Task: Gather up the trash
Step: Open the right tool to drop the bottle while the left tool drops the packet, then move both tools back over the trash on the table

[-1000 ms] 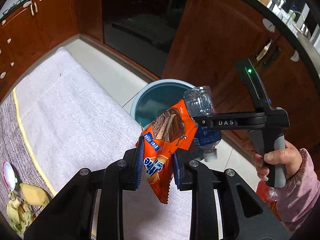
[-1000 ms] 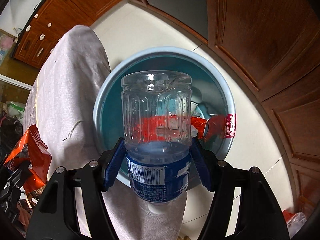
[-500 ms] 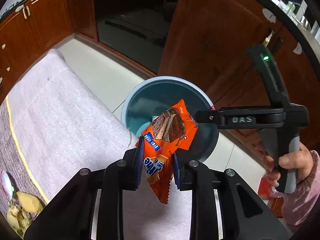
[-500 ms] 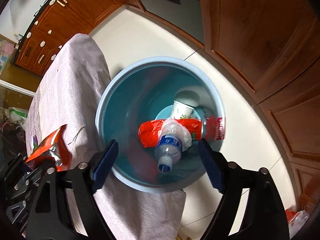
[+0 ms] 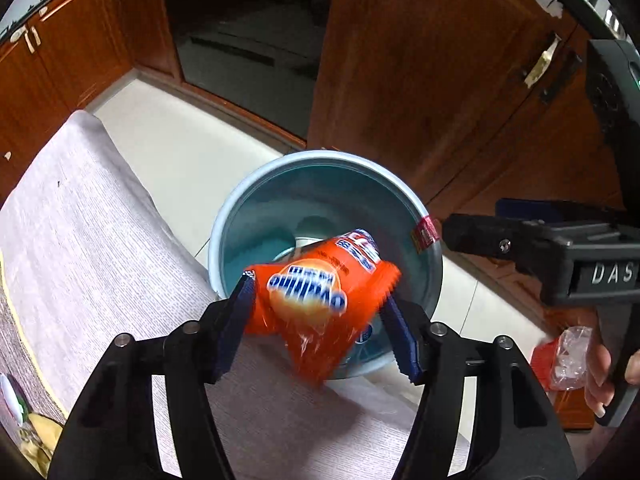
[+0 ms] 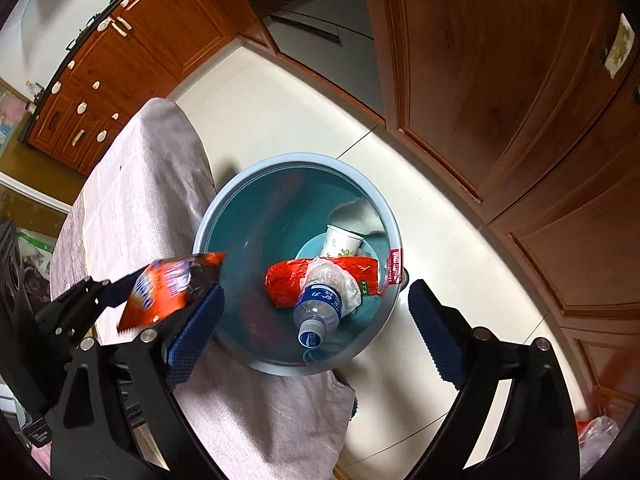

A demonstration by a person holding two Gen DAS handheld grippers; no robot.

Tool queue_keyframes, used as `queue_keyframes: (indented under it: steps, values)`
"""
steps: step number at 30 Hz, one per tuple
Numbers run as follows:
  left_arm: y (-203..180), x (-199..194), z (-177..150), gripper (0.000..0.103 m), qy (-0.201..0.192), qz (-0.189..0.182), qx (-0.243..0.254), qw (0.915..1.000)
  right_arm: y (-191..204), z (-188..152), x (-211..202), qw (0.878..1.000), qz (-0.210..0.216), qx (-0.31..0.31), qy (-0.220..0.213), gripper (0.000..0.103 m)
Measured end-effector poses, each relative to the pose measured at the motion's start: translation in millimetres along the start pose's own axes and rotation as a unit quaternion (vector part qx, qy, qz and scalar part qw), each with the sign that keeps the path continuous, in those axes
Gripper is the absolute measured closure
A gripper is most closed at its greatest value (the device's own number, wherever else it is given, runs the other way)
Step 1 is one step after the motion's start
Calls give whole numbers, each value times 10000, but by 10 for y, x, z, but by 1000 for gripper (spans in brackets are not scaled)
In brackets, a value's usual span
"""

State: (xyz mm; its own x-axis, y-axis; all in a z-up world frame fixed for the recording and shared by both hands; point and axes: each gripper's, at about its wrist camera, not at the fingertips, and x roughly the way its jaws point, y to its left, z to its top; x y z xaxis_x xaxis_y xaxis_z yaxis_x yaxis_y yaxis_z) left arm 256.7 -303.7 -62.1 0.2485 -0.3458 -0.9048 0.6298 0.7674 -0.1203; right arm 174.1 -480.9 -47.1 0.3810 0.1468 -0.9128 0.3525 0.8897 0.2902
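Note:
A blue trash bin (image 5: 320, 164) stands on the floor beside the cloth-covered table; it also shows in the right wrist view (image 6: 240, 176). My left gripper (image 5: 320, 316) is open above the bin's near rim, and the orange snack wrapper (image 5: 320, 292) hangs blurred between its spread jaws, also seen in the right wrist view (image 6: 168, 284). My right gripper (image 6: 316, 328) is open and empty over the bin. Inside lie a plastic bottle (image 6: 320, 300), a red wrapper (image 6: 288, 276) and a paper cup (image 6: 340, 242).
A pale cloth covers the table (image 5: 80, 248) at left. Brown wooden cabinets (image 5: 420, 60) stand behind the bin. A red bag with clear plastic (image 5: 564, 356) lies on the floor at right. Peels (image 5: 36, 432) lie at the table's near left.
The right gripper opened and the bottle dropped into the bin. The left gripper moved over the bin, then opened, and the orange wrapper is tumbling loose between its jaws.

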Motion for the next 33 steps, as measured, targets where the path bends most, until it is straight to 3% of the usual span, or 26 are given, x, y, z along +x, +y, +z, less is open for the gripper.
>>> queue_keyframes:
  steps: [7, 22, 28, 33]
  values:
    - [36, -108, -31, 6, -130, 5, -85, 9999, 47, -14, 41, 10000, -5, -3, 65, 14]
    - [134, -544, -329, 5, -370, -163, -366, 9985, 295, -148, -138, 9998, -107, -182, 32, 14]
    - [313, -931, -683, 5, -558, -104, -480, 9972, 674, -363, -266, 9985, -58, -542, 28, 14]
    - [580, -1265, -1082, 4, -567, 201, -593, 9964, 1070, -565, -301, 9961, 22, -876, 74, 14]
